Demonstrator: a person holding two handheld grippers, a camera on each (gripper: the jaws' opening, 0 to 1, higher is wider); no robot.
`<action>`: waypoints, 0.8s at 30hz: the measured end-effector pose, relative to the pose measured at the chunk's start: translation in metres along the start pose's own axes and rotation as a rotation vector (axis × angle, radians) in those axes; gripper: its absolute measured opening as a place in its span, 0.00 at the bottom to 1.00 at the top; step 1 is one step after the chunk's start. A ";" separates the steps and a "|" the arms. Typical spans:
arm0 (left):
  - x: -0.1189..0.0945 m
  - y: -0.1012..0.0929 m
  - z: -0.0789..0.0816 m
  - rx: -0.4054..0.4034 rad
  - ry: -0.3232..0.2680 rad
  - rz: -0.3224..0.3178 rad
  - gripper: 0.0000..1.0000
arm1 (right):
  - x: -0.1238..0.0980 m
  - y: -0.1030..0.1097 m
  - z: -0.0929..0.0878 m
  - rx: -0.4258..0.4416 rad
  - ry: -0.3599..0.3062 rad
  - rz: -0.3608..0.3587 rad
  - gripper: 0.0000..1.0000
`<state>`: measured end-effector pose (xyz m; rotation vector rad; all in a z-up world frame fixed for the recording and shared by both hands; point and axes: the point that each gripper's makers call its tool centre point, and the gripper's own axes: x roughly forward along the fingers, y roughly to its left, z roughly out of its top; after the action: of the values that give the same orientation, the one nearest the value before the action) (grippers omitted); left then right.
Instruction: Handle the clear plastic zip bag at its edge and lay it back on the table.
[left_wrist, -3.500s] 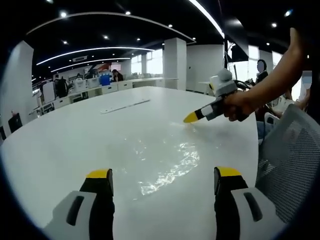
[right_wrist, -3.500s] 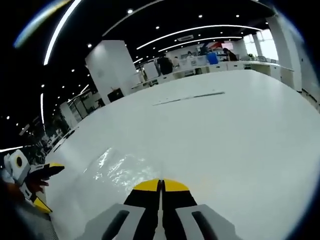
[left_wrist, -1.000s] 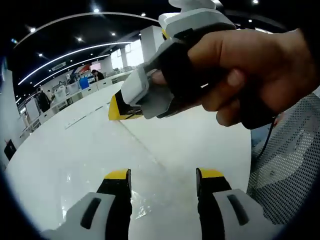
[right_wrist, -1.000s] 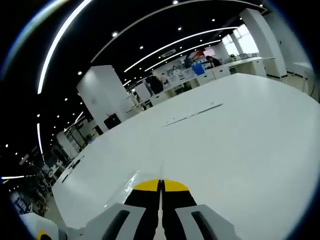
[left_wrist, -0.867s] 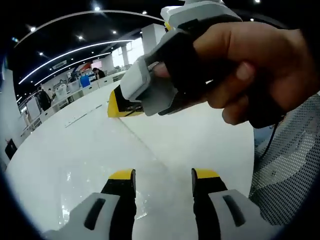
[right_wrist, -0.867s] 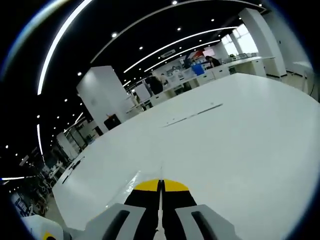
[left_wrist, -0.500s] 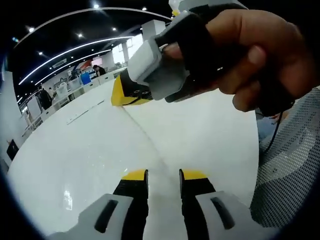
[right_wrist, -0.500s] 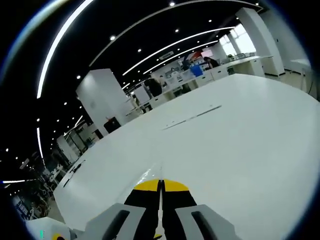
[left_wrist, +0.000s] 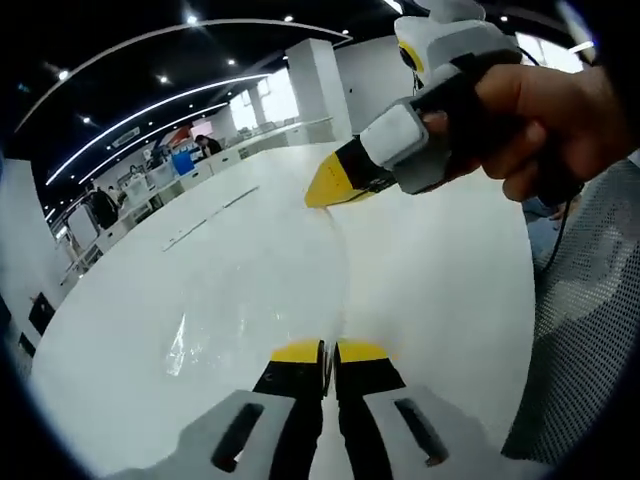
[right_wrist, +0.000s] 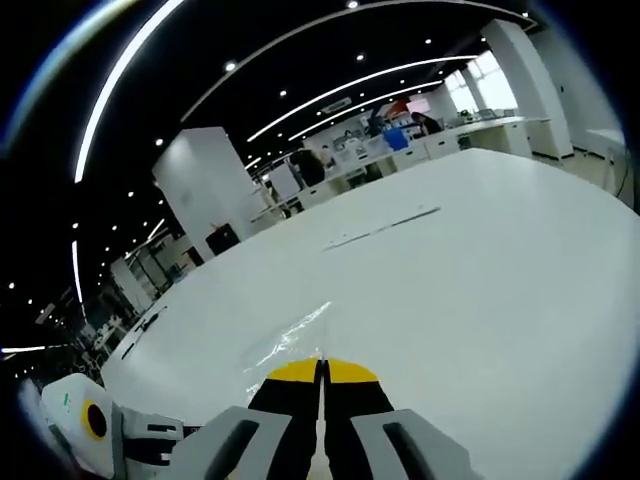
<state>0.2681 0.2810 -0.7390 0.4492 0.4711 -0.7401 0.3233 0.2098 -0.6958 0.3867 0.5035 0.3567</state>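
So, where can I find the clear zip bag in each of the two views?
Left gripper view: the clear zip bag runs up the middle, its edge stretched from the left claw at the bottom to the right claw above.
Right gripper view: it crinkles low in the centre, just ahead of the right claw.
Shared landmark: the long thin strip lying farther off on the white table.

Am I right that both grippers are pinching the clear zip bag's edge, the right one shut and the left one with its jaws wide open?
Not quite. In the left gripper view the left gripper has its jaws closed together on the edge of the clear zip bag, not wide open. The rest holds: the right gripper is shut on the bag's edge above the white table.
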 end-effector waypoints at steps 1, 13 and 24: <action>-0.002 0.002 0.000 0.014 0.001 0.000 0.01 | -0.001 0.001 -0.001 -0.008 0.005 0.000 0.00; -0.013 0.010 -0.004 0.295 0.036 -0.135 0.00 | -0.013 0.011 -0.021 -0.357 0.116 0.066 0.00; -0.020 0.014 -0.007 0.366 0.054 -0.185 0.00 | -0.029 0.036 -0.028 -0.572 0.116 0.204 0.07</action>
<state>0.2630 0.3047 -0.7306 0.7764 0.4323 -1.0004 0.2761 0.2360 -0.6911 -0.1404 0.4533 0.7009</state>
